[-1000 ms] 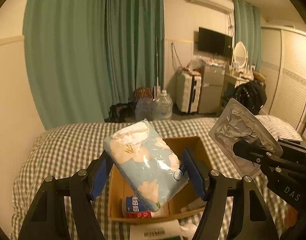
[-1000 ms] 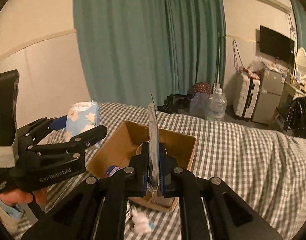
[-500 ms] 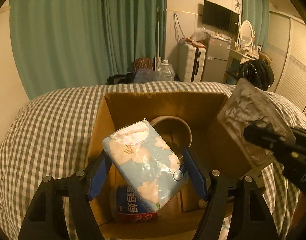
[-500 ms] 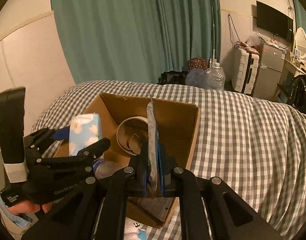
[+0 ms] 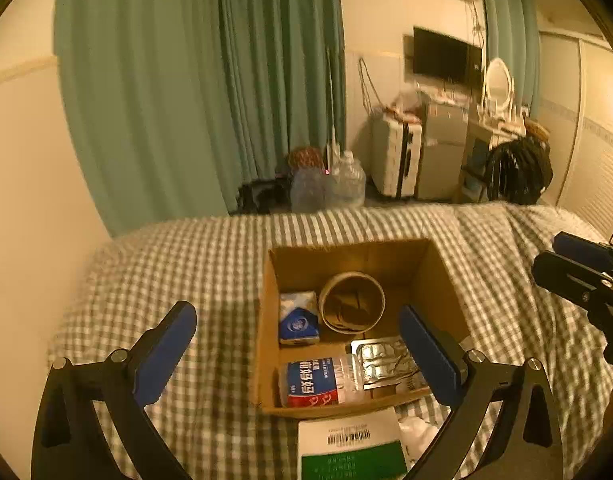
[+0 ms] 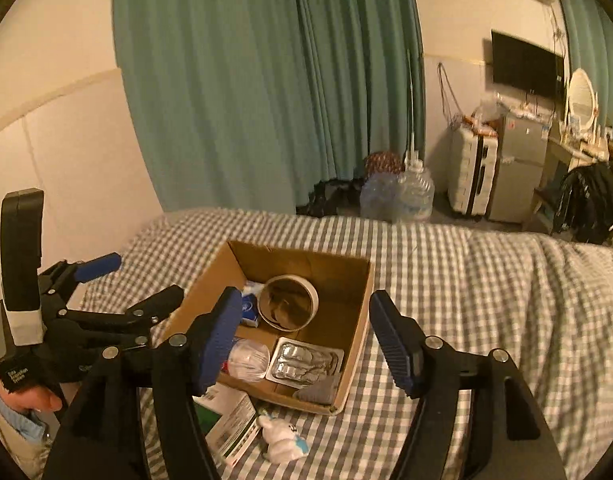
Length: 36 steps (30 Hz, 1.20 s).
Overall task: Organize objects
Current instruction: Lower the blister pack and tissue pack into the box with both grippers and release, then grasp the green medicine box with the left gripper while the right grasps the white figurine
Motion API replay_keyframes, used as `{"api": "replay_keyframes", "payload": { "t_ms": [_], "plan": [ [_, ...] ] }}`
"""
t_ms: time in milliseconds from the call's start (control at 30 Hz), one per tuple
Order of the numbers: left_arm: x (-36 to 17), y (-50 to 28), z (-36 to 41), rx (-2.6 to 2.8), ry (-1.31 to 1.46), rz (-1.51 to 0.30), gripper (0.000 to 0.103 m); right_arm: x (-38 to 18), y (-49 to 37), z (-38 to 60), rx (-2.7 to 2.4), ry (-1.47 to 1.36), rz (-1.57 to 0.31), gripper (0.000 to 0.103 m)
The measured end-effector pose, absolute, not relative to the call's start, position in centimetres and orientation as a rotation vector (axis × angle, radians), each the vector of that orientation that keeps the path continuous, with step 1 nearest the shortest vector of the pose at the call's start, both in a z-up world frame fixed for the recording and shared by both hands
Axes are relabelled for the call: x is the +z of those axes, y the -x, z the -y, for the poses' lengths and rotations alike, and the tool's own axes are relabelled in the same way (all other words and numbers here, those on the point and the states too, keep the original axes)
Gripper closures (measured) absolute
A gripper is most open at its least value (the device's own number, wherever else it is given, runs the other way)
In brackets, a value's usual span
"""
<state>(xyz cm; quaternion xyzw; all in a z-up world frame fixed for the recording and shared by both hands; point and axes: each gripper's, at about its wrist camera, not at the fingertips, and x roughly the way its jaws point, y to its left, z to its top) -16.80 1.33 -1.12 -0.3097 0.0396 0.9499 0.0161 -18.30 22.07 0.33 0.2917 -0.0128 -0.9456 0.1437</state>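
Cardboard box (image 5: pixel 438 280) sits open on the checked bedspread (image 5: pixel 178 280) ahead of you, at about twelve o'clock from both of your tools. Your left gripper (image 5: pixel 302 344) stands with its blue pads spread wide and nothing between them; your right gripper (image 6: pixel 306 336) is likewise spread and empty, its pads framing the box from above. In the left wrist view your right tool shows at three o'clock, clear of the box.

Inside the box, the tissue pack (image 5: pixel 298 318) lies against the wall at nine o'clock, just beside the round paper tub (image 5: pixel 352 302), which stands near the middle toward the far side. The silver blister pack (image 5: pixel 386 362) lies flat at the near side toward five o'clock, touching the water bottle (image 5: pixel 320 380), which lies on its side along the near wall. A grey folded item (image 6: pixel 318 392) rests in the near right corner; you cannot tell what it is.

Outside the box, at six o'clock, a white-and-green carton (image 5: pixel 350 448) lies on the bedspread, and a small white toy figure (image 6: pixel 282 438) lies just beside it.
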Motion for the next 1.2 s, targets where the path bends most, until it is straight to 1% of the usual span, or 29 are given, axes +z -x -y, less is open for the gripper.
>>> {"api": "replay_keyframes", "payload": {
  "t_ms": [100, 167, 267, 400, 500, 633, 867, 967, 1100, 1200],
  "plan": [
    [1.1, 14.7, -0.7, 2.983, 0.930, -0.122, 0.000, 2.9, 15.9, -22.0, -2.745, -0.792, -0.004, 0.030],
    [2.4, 13.4, -0.5, 3.007, 0.915, -0.107, 0.000, 4.6, 14.1, -22.0, -2.753, -0.754, -0.028, 0.022],
    [3.9, 11.7, 0.0, 3.030, 0.893, -0.079, 0.000, 6.7, 11.8, -22.3, -2.772, -0.700, -0.060, 0.014],
    [4.5, 9.2, 0.0, 3.056, 0.875, -0.082, 0.000, 8.1, 9.2, -22.6, -2.785, -0.654, -0.105, 0.009],
    [3.6, 8.1, -0.2, 3.062, 0.876, -0.073, 0.000, 7.8, 7.8, -23.0, -2.800, -0.651, -0.132, 0.007],
    [0.8, 7.1, -0.5, 3.079, 0.903, -0.072, 0.000, 4.9, 7.9, -23.5, -2.790, -0.700, -0.122, 0.006],
    [-6.8, 8.0, -0.7, 3.092, 1.015, 0.036, 0.000, -3.2, 9.7, -23.8, -2.762, -0.806, -0.141, 0.006],
    [-9.4, 8.2, -1.2, 3.080, 1.054, 0.033, 0.000, -6.1, 10.6, -24.0, -2.752, -0.844, -0.146, 0.006],
    [-11.9, 7.8, -2.2, 3.053, 1.080, 0.006, 0.000, -9.6, 12.1, -24.4, -2.728, -0.942, -0.130, 0.006],
    [-13.6, 7.7, -2.7, 3.004, 1.103, 0.034, 0.000, -11.6, 13.0, -24.7, -2.718, -1.018, -0.129, 0.006]
  ]
}}
